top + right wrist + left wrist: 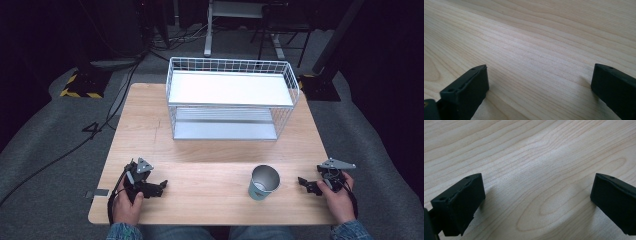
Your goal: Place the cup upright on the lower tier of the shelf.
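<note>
A teal cup (263, 182) with a shiny metal inside stands upright near the front of the wooden table (210, 150), right of centre. My left gripper (161, 188) rests low at the front left, held by a hand, its jaws pointing right. In the left gripper view that gripper (537, 195) stands open over bare wood. My right gripper (303, 183) sits at the front right, just right of the cup and apart from it, jaws pointing left. The right gripper view shows it (539, 82) open too, with nothing between its fingers.
A white wire rack (230, 97) with two shelves stands at the back middle of the table. Beyond the table lie dark floor, cables and a stand base with yellow-black stripes (82, 85). Bare wood lies between the rack and the cup.
</note>
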A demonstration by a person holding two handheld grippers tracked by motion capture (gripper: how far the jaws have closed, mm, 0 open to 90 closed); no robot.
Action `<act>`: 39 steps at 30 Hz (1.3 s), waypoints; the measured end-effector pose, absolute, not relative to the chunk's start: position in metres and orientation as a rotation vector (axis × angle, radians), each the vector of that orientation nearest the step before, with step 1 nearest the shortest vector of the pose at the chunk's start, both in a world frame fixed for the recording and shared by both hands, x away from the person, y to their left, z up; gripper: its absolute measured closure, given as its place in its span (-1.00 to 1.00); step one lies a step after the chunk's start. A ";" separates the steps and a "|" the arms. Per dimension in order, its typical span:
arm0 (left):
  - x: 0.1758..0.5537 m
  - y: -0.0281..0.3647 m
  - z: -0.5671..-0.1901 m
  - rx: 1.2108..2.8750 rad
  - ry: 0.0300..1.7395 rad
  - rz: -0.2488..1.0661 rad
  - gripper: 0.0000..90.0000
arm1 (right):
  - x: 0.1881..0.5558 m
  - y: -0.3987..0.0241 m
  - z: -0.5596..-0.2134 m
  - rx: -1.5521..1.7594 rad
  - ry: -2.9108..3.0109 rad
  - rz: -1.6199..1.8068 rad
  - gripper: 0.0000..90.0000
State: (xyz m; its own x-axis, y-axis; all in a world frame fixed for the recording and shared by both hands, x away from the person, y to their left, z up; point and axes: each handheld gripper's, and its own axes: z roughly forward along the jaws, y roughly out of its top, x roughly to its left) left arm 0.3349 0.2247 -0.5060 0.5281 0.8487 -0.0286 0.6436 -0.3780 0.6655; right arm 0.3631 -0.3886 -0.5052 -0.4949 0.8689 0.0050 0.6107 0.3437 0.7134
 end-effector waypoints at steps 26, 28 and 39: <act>0.336 0.225 -0.506 2.143 1.206 0.430 -1.00 | 0.326 -0.359 -0.469 1.157 2.316 1.180 -0.64; 0.336 0.224 -0.506 2.140 1.212 0.427 -1.00 | 0.322 -0.354 -0.465 1.130 2.334 1.193 -0.64; 0.337 0.224 -0.506 2.141 1.213 0.425 -1.00 | 0.301 -0.329 -0.451 0.957 2.437 1.345 -0.64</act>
State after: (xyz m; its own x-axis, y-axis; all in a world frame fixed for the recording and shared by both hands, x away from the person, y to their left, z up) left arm 0.3367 0.2241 -0.5058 0.5234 0.8516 -0.0295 0.6473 -0.3748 0.6637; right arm 0.3005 -0.3287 -0.4511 -0.7710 0.6232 0.1312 0.4432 0.3772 0.8132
